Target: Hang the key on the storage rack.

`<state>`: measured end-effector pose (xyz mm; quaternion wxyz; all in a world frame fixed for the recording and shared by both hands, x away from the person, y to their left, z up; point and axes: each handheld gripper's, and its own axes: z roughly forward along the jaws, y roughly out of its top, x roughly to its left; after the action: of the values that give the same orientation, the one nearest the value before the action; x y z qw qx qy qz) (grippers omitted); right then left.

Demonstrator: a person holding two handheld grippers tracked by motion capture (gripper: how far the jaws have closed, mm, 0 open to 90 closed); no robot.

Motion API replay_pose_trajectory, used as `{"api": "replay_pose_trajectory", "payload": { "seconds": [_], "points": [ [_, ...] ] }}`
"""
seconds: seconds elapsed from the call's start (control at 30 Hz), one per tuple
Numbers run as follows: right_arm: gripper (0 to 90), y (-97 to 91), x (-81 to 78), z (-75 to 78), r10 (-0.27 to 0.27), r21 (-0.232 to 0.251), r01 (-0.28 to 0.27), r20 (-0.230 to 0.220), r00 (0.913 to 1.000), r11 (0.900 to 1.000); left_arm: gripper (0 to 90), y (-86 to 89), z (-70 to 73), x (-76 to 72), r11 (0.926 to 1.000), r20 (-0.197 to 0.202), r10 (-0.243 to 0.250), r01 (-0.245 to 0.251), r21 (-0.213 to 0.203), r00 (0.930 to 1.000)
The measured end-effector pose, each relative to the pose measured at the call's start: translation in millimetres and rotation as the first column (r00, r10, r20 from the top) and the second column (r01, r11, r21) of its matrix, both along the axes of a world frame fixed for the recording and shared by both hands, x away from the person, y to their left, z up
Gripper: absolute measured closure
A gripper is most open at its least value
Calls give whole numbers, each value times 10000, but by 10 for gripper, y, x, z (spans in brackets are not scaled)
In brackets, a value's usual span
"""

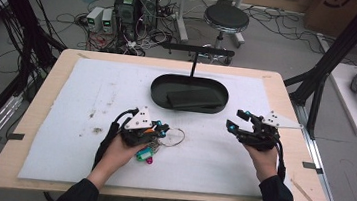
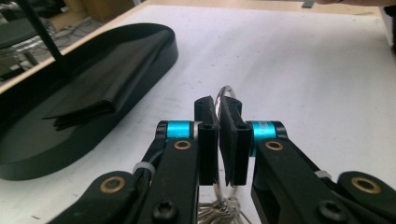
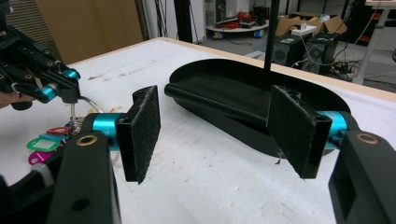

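Note:
A thin metal key ring [image 2: 227,89] runs between the pads of my left gripper [image 2: 218,106], which is shut on it. From above, the key ring [image 1: 176,137] sticks out to the right of the left gripper [image 1: 164,129], and a bunch of keys with green and magenta tags [image 1: 145,154] hangs under the hand. My right gripper [image 1: 237,121] hovers at the right with its jaws wide apart. Nothing lies between the right gripper [image 3: 215,126] pads. In its view the left gripper [image 3: 70,93] and the coloured tags [image 3: 41,143] sit at the left.
A black oval tray [image 1: 162,97] holding a folded black item [image 1: 194,98] sits at the far centre, and a thin post [image 1: 194,64] with a crossbar rises from it. A white mat [image 1: 91,101] covers the wooden table. A stool [image 1: 226,19] and computers stand beyond.

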<state>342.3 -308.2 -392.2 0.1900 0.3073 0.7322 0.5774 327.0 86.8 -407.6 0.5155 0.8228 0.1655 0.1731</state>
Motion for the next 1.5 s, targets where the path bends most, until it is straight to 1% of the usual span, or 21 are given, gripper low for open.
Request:
{"api": "replay_pose_trajectory", "payload": {
  "seconds": [0.07,0.17,0.37,0.47,0.57,0.6,0.63,0.67,0.77,0.87,0.97,1.1,1.2,1.23,1.37,1.4,1.5],
  "points": [
    [355,-6,1,0,-46,10,46,-58,10000,10000,798,-2,-7,9,10000,-73,-58,59,71,10000],
    [355,-11,5,-3,-25,-21,25,-70,10000,10000,796,2,-11,27,9999,-246,-129,132,98,9996],
    [355,-32,12,-6,-66,4,66,-109,9999,10000,792,0,-28,55,9981,-504,-363,387,475,9981],
    [355,-43,15,-5,-107,27,107,-105,9999,9999,805,-2,-42,59,9977,-603,-374,406,537,9975],
    [355,-46,16,-7,-136,19,136,-112,9998,9999,855,11,-41,70,9970,-598,-383,422,651,9975],
    [355,-47,16,-6,-131,28,132,-120,9998,9999,859,16,-41,75,9972,-633,-401,440,608,9972],
    [355,-50,18,-6,-155,21,155,-91,9998,9999,861,15,-45,80,9979,-730,-449,482,441,9963],
    [355,-51,17,-6,-164,32,164,-100,9998,9999,862,18,-43,81,9981,-753,-432,464,410,9962],
    [356,-59,17,-7,-168,49,169,-144,9998,9998,864,26,-21,82,9983,-635,-424,448,362,9971],
    [355,-71,24,-8,-211,54,212,-72,9998,9998,865,50,41,73,9993,-448,-366,367,15,9983],
    [355,-84,25,-7,-270,103,272,-116,9996,9996,865,91,124,63,9992,-207,-260,253,-315,9994],
    [356,-108,32,-7,-364,125,365,-77,9993,9993,865,150,228,54,9986,106,-102,108,-515,9999],
    [356,-126,35,-12,-425,111,427,-137,9990,9990,865,193,302,49,9977,291,37,-18,-674,9996],
    [356,-136,43,-15,-455,93,456,-93,9989,9989,865,212,331,52,9981,385,83,-59,-619,9992],
    [356,-165,45,-19,-567,156,570,-194,9982,9983,865,254,438,73,9959,613,257,-202,-885,9978],
    [356,-172,49,-20,-593,151,596,-149,9981,9981,865,259,464,82,9952,659,277,-213,-958,9974],
    [356,-183,54,-24,-630,144,633,-181,9978,9979,865,263,542,110,9945,835,385,-301,-1005,9958]
  ]
}}
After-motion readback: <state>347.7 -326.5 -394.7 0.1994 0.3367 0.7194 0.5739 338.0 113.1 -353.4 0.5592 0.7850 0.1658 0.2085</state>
